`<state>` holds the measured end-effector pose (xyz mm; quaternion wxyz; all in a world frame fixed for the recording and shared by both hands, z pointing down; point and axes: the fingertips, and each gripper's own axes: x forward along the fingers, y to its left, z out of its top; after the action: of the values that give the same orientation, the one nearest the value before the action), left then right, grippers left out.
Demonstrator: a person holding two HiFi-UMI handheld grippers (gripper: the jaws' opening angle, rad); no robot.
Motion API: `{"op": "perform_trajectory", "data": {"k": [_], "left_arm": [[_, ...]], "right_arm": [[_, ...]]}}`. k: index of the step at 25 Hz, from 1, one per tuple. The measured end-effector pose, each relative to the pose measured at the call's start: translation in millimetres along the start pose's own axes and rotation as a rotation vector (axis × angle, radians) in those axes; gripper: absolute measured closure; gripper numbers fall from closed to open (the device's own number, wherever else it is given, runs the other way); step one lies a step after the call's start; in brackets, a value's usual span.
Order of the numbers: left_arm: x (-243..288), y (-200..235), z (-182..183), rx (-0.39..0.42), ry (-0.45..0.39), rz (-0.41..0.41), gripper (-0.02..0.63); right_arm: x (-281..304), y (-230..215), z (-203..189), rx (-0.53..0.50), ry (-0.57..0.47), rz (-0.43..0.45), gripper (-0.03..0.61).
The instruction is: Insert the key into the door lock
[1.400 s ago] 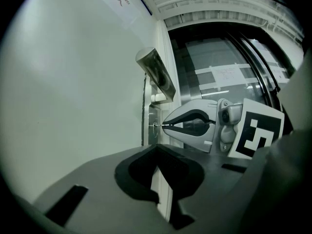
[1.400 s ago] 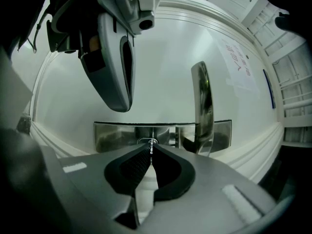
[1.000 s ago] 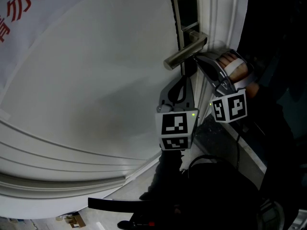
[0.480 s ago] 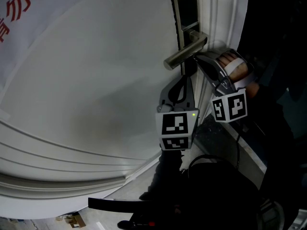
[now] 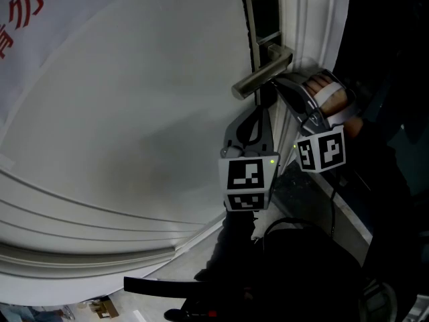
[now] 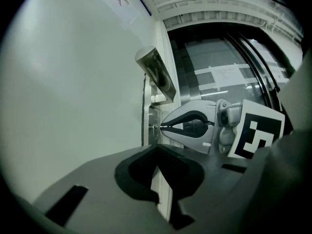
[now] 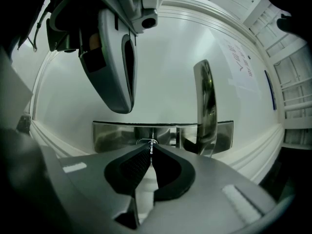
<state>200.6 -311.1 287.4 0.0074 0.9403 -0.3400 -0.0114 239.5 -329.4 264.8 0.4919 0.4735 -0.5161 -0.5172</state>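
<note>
At lock (image 7: 117, 133), right hand-held gripper (image 7: 151, 151) pinching barely-visible key (image 7: 152, 143), left hand-held gripper (image 6: 157, 149) clenched empty.

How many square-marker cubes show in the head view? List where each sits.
2. The left cube sits centre frame, beneath the door handle; the right cube is beside it, below the person's hand. No other shows in this view.

Left tool (image 6: 157, 149) and right tool (image 7: 151, 147) are grey with black-and-white marker cubes (image 5: 248, 182).
</note>
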Motion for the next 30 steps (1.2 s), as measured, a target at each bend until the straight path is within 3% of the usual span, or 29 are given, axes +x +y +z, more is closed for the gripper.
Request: {"op": "perform_trajectory", "data": {"k": [30], "left_arm": [[4.9, 1.8, -1.2, -0.009, 0.002, -0.008, 0.612]], "right_arm": [[1.1, -0.5, -0.4, 0.001, -0.005, -0.001, 0.566]]}}
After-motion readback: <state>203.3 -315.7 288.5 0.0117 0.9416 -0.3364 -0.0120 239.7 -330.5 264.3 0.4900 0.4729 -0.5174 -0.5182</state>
